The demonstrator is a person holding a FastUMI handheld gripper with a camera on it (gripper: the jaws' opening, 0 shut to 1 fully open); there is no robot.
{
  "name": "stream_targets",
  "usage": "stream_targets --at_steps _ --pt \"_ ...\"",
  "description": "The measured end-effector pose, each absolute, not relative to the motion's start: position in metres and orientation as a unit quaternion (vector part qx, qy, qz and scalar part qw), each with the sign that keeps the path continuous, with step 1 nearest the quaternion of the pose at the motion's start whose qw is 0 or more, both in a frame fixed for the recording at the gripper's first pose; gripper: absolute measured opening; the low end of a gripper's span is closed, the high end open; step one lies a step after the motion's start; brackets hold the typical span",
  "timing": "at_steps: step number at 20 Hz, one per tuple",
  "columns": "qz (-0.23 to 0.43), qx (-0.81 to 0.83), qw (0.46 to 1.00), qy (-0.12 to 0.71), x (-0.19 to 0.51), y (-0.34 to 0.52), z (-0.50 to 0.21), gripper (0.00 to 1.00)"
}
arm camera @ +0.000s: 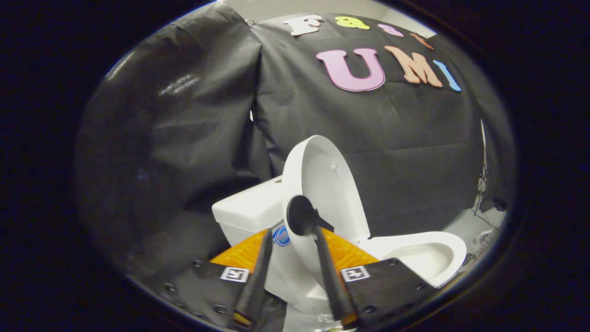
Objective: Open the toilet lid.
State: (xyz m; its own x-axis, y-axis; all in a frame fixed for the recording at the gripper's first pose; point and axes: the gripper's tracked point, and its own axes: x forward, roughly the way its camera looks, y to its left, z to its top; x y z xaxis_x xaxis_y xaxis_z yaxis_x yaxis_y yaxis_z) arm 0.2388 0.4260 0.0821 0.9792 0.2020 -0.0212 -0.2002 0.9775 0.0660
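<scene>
- The toilet lid (322, 184) stands raised, nearly upright, long axis running up from its hinge by the tank (246, 210), leaning toward the tank
- My claw (288, 240) sits just in front of the lid's lower edge, fingers parted with that edge between them, though I can't tell whether both press on it
- One fingertip (299, 216), a round pad, lies against the lid's inner face
- Right of the lid, the bowl (424, 253) lies open
- Nothing blocks the lid; I judge only a final push toward the tank remains
</scene>
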Motion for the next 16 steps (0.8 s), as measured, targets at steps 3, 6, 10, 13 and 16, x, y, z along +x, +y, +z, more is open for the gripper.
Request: stream_targets --at_steps 3,6,10,13,16 --pt "0.099 0.023 0.994 0.028 0.233 0.421 0.071 0.9" --pt "0.114 0.017 0.993 0.036 0.217 0.422 0.065 0.99" --pt "0.112 -0.008 0.993 0.022 0.187 0.407 0.071 0.99" --pt "0.11 -0.006 0.994 0.009 0.165 0.385 0.074 0.99" --pt "0.099 0.001 0.995 0.0 0.154 0.356 0.066 0.99"
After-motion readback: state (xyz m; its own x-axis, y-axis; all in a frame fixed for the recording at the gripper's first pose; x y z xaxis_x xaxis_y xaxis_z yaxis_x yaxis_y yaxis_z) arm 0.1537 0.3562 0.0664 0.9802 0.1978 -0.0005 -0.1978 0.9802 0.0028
